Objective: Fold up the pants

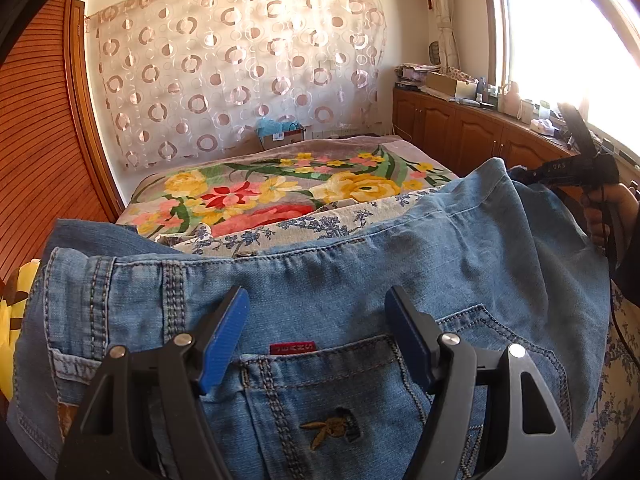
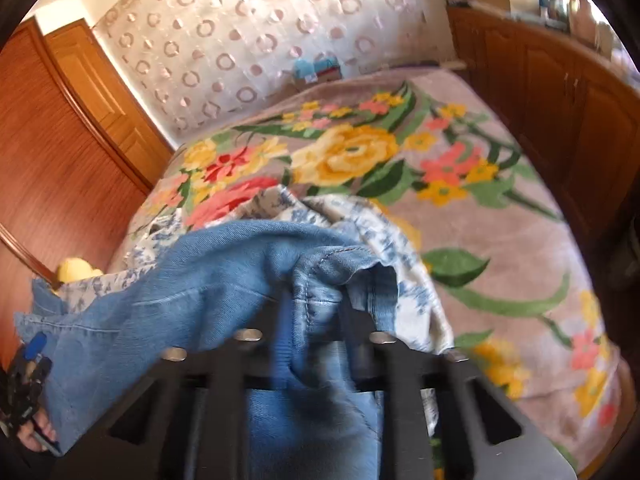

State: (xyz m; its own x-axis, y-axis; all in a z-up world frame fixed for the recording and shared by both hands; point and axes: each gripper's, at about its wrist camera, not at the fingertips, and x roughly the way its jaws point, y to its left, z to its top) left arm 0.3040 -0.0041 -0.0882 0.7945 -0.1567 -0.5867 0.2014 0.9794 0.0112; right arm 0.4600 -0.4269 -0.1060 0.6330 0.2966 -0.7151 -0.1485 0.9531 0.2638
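Observation:
The blue denim pants (image 1: 320, 280) lie on the bed, waistband and back pocket with a red label close below my left gripper (image 1: 316, 340). That gripper is open, its blue pads (image 1: 224, 340) spread over the pocket without pinching cloth. My right gripper (image 2: 312, 312) is shut on a bunched leg end of the pants (image 2: 332, 280) and holds it lifted above the bed. The right gripper also shows in the left wrist view (image 1: 560, 172) at the far right, holding the raised denim. The left gripper shows in the right wrist view (image 2: 28, 364) at the lower left edge.
A floral blanket (image 2: 500, 240) covers the bed, with a blue-and-white printed sheet (image 1: 320, 220) under the pants. Wooden cabinets (image 1: 460, 128) with clutter on top run along the right. A wooden wardrobe (image 1: 40, 140) stands left. A yellow soft toy (image 2: 74, 268) sits by the bed's left edge.

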